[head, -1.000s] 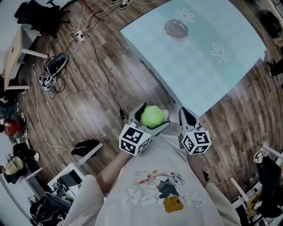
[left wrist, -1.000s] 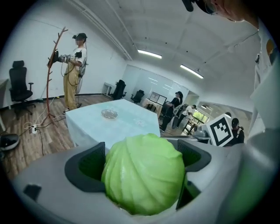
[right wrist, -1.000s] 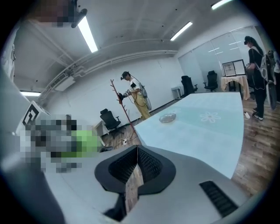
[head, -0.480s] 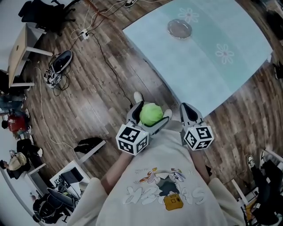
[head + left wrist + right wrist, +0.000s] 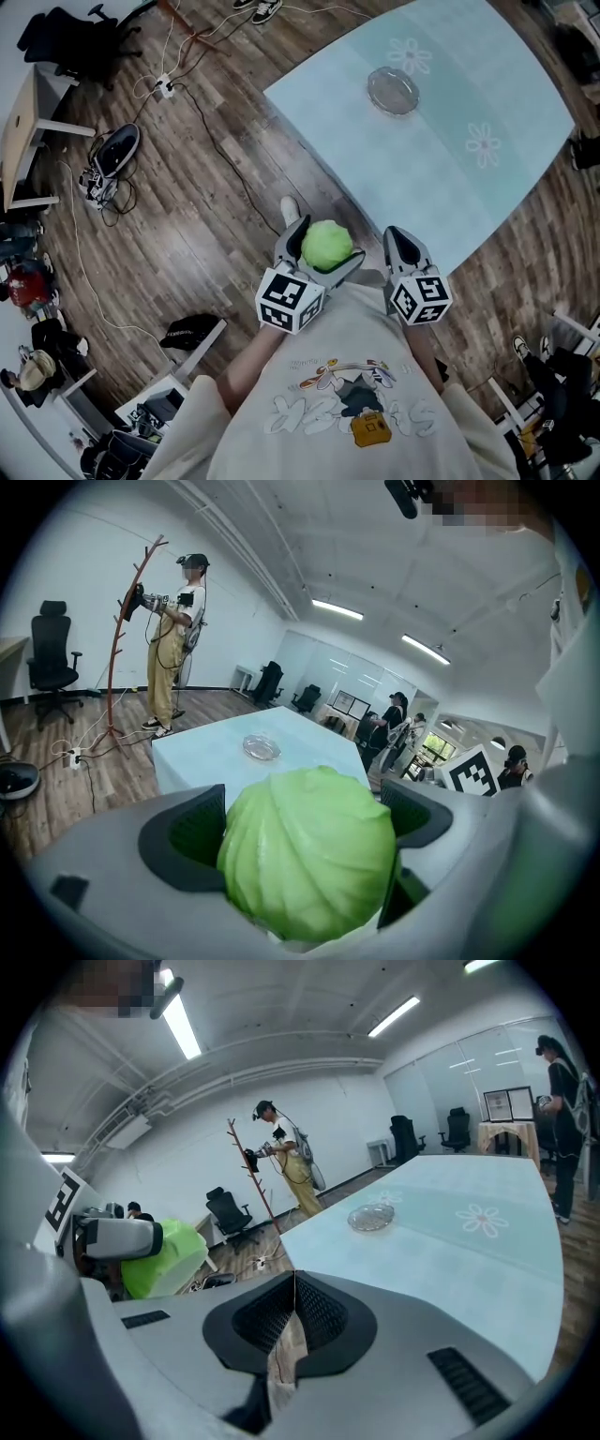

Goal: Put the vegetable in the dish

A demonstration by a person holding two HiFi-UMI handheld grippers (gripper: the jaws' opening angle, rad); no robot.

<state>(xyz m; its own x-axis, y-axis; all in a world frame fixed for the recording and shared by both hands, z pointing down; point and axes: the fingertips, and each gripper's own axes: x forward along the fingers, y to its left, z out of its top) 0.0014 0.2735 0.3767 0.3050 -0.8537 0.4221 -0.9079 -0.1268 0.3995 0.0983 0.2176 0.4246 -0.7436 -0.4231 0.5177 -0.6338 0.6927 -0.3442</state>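
Note:
A round green cabbage (image 5: 326, 246) sits clamped between the jaws of my left gripper (image 5: 317, 251), held close to my chest over the wooden floor. From the left gripper view the cabbage (image 5: 309, 852) fills the space between the dark pads. My right gripper (image 5: 401, 248) hangs beside it, shut with nothing in it; in its own view the pads (image 5: 309, 1313) meet. A clear glass dish (image 5: 393, 91) rests far ahead on the pale blue table (image 5: 441, 169), also seen as the dish (image 5: 262, 748) and the dish (image 5: 371, 1216).
The table's near corner (image 5: 441, 267) lies just ahead of my right gripper. Cables (image 5: 211, 131) and a shoe (image 5: 119, 150) lie on the floor to the left. A person (image 5: 171, 639) stands beside a coat stand (image 5: 127, 649) beyond the table. Office chairs (image 5: 75, 42) stand at the far left.
The view has shifted slightly, so the table and dish sit a little lower and further right. Both grippers keep the same pose, with the cabbage still held.

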